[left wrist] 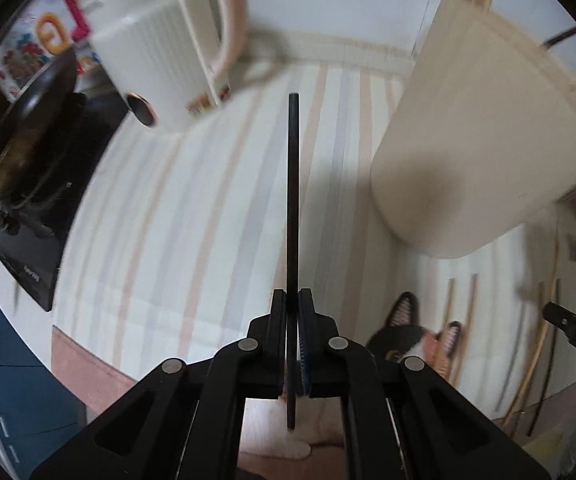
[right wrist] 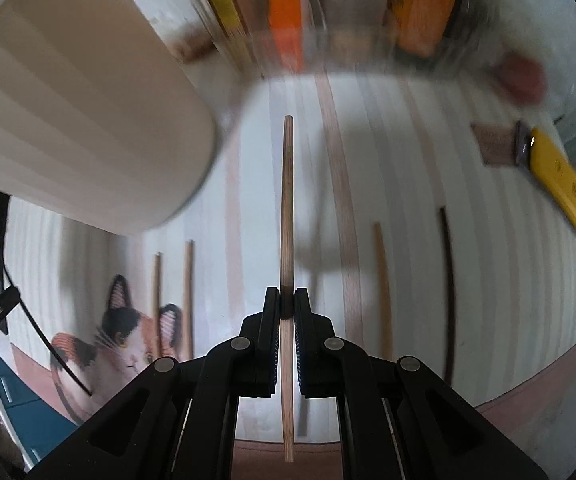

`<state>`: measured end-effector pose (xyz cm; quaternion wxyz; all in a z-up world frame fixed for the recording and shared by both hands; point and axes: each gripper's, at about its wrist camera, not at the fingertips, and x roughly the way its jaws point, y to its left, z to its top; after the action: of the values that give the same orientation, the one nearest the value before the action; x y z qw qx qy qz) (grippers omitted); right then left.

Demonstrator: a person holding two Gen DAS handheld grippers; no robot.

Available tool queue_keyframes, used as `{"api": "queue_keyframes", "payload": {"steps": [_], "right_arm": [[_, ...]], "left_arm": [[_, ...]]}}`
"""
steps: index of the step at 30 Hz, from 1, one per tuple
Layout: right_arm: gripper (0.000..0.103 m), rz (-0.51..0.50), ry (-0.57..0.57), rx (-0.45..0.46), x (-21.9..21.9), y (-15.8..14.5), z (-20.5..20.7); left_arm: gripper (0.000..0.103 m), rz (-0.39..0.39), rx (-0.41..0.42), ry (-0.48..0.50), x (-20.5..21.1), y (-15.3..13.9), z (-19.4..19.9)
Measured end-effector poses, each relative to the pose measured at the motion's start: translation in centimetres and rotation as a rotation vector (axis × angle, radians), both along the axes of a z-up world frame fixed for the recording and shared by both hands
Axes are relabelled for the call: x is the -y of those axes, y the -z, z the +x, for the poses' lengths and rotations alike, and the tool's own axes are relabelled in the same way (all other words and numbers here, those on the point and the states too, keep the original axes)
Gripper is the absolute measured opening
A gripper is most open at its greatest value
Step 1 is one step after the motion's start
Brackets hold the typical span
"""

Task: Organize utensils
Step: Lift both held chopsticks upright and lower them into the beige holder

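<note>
Closest to my left camera, the left gripper [left wrist: 292, 300] has its jaws pinched tight on a black chopstick [left wrist: 293, 200], which runs straight up the middle of the view with its tail poking out behind the pads. On my right camera it's the same picture: the right gripper [right wrist: 286, 298] clamps a wooden chopstick [right wrist: 286, 208], pale with a darker band right at the pads, pointing away over the table.

Just past the fingers lies the striped cloth [right wrist: 400, 168], cream with beige and grey bands, and a cat-face mat [right wrist: 127, 344] sits at its near edge on the left. Loose sticks are laid out on the cloth: two short wooden ones [right wrist: 188, 292] just beside the cat's ears, another wooden one [right wrist: 384, 288] to the right of my held stick, and a dark one [right wrist: 450, 288] further right again. In the left view I can also pick out some thin sticks [left wrist: 544, 344] near the right edge, blurred.

Further on, the big cream ribbed holder [left wrist: 484, 148] looms on the right of the left view, with a few stick tips showing above its rim; it fills the upper left of the right view. A yellow utility knife [right wrist: 560, 184] lies well off to the right. Beyond that, a white kettle [left wrist: 159, 60], a dark pan [left wrist: 19, 132] on a black cooktop [left wrist: 35, 248], all smeared by blur
</note>
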<state>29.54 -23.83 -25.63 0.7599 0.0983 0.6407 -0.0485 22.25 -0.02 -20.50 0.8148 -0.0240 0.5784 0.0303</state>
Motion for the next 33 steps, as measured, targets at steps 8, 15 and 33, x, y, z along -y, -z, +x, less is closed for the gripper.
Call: {"api": "queue_keyframes", "payload": {"steps": [8,15,33], "right_arm": [[0.007,0.032,-0.035,0.187,-1.7,-6.8,-2.3],[0.007,0.066,-0.067,0.326,-2.3,-13.3,-2.0],[0.007,0.213,-0.120,0.564,-4.6,-25.7,5.0]], "left_arm": [[0.003,-0.048,0.145,-0.031,-0.7,-5.7,-1.2],[0.003,-0.073,0.292,-0.055,-2.0,-11.5,-1.5],[0.003,-0.150,0.569,0.012,-0.9,-26.2,-0.4]]}}
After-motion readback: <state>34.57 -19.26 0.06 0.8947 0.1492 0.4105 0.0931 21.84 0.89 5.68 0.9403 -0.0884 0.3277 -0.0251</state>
